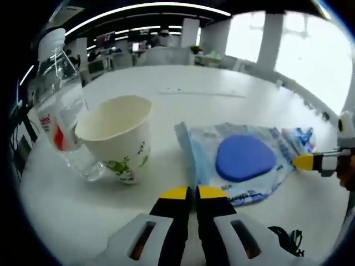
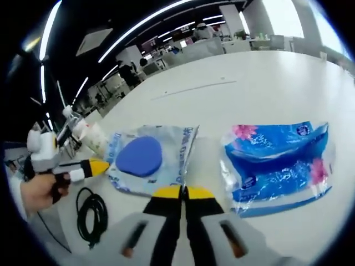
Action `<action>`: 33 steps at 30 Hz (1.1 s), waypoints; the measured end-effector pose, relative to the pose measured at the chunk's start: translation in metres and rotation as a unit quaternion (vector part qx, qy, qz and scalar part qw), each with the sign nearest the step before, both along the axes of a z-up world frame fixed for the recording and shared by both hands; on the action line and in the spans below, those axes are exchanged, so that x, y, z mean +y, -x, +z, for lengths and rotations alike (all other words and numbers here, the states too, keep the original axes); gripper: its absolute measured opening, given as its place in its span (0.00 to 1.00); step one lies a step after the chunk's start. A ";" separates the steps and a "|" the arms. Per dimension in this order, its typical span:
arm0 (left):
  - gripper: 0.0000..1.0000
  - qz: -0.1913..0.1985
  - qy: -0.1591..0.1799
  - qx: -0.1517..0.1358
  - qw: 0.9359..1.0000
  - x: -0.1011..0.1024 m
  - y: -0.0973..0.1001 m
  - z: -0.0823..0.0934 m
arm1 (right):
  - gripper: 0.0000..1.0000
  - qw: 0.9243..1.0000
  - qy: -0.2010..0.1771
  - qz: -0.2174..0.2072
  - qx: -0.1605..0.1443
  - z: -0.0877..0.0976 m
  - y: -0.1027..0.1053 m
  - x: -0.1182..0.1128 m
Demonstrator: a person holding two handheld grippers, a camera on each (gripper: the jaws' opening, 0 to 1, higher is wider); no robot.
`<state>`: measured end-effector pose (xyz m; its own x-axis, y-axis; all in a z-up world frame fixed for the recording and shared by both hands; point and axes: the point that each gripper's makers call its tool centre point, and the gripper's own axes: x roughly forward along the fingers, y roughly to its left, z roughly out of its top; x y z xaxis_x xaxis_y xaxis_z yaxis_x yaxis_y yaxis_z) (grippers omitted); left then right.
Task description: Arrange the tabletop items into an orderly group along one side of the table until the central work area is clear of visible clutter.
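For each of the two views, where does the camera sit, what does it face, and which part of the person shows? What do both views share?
Left gripper view: rides on the left gripper, jaws together, facing a paper cup, a water bottle and a blue pad packet; the right gripper enters from the right.
Right gripper view: rides on the right gripper, jaws together, facing the same packet and a tissue pack; a hand holds the left gripper beside a black cable.
Shared: the packet and white table.
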<state>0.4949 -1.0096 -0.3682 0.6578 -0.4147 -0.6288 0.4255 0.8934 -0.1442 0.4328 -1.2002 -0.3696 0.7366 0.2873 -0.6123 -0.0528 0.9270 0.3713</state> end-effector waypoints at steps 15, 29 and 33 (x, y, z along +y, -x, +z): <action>0.38 0.075 0.102 0.039 0.991 0.007 0.022 0.029 | 0.36 0.997 -0.017 0.002 -0.076 0.051 0.026 0.004; 0.84 0.067 0.062 0.035 0.995 0.045 0.062 0.068 | 0.73 0.995 -0.026 -0.012 -0.100 0.084 0.074 -0.011; 0.81 0.067 0.062 0.026 0.995 0.053 0.066 0.079 | 0.71 0.994 -0.028 -0.013 -0.104 0.091 0.073 -0.011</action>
